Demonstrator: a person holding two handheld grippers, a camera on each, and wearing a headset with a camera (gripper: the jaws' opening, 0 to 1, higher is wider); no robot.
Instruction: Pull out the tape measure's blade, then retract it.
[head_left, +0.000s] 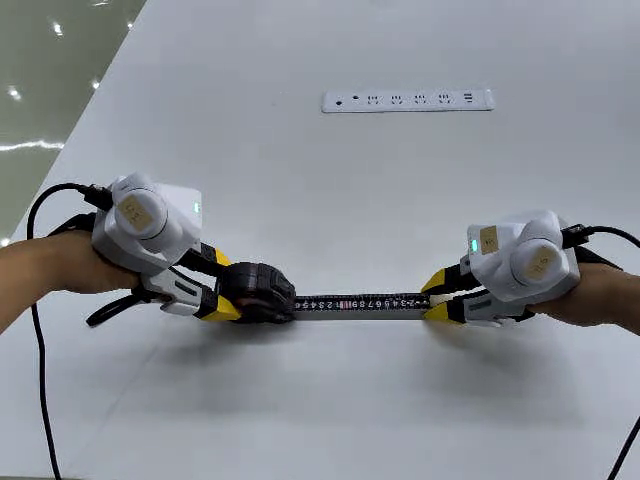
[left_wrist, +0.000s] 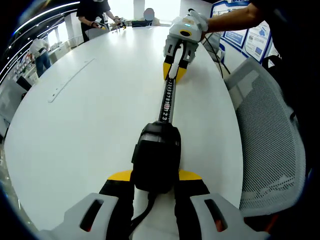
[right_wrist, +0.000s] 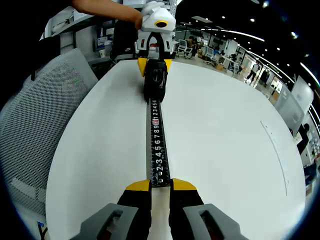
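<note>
The left gripper (head_left: 224, 285) clamps the chunky black tape measure (head_left: 258, 292) near the front edge of the white table (head_left: 300, 180). The right gripper (head_left: 436, 297) pinches the blade (head_left: 362, 303) tip. The dark, white-numbered strip lies flat and taut between them.

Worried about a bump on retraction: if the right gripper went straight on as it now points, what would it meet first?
Probably the tape measure case held in the left gripper: the right gripper, shut on the blade, points along it straight at the case.
</note>
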